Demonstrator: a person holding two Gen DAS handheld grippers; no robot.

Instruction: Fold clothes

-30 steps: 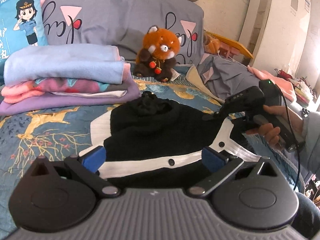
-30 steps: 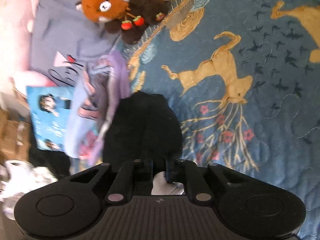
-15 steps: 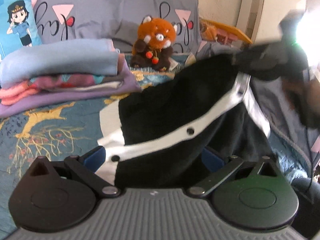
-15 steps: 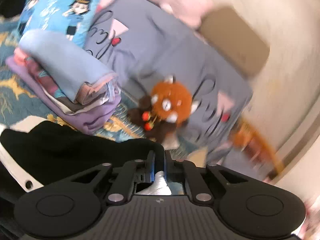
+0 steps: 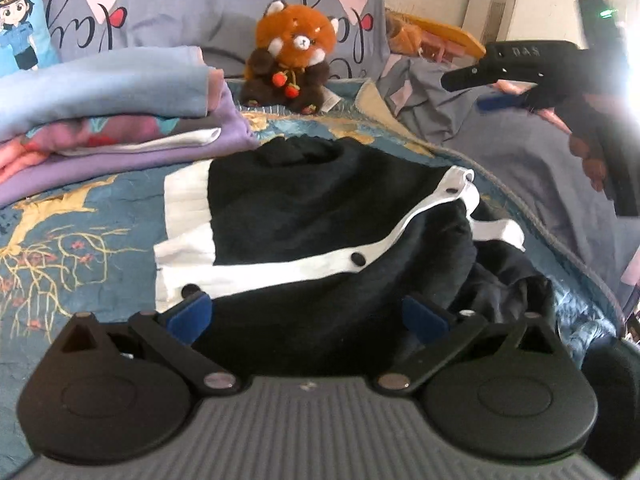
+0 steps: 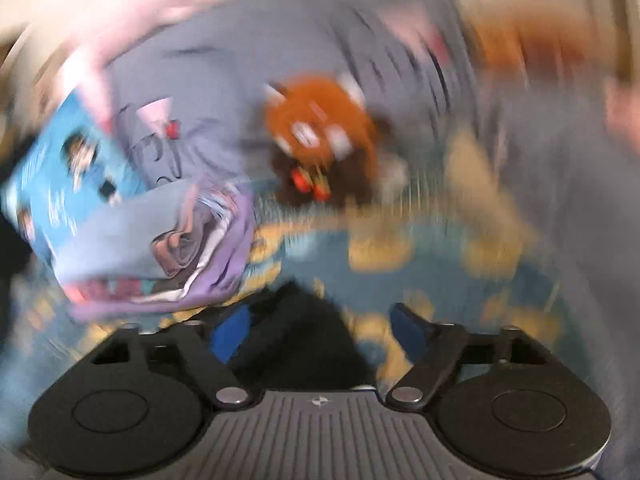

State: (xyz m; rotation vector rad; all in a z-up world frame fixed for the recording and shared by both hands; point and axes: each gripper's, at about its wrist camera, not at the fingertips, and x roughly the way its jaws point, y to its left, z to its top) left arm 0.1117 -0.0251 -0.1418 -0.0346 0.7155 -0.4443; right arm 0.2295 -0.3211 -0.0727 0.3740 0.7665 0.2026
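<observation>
Since the earlier frame, the right side of the black cardigan [image 5: 320,216] has been carried over its middle and let fall, and the right tool [image 5: 492,88] now hangs clear above the bed's far right, empty, its jaws opening. Nearest, the left tool [image 5: 306,316] is spread wide and released, with the cardigan's lower edge lying between its blue pads [image 5: 192,312] but not pinched. For a clean fold, I judge the loose dark cloth bunched at the right should be smoothed flat before the next turn. Support is a blue patterned quilt [image 5: 72,240]. Beyond lie a stack of folded clothes [image 5: 120,112], a plush toy [image 5: 294,56] and grey pillows [image 5: 208,4] against a pale wall.
</observation>
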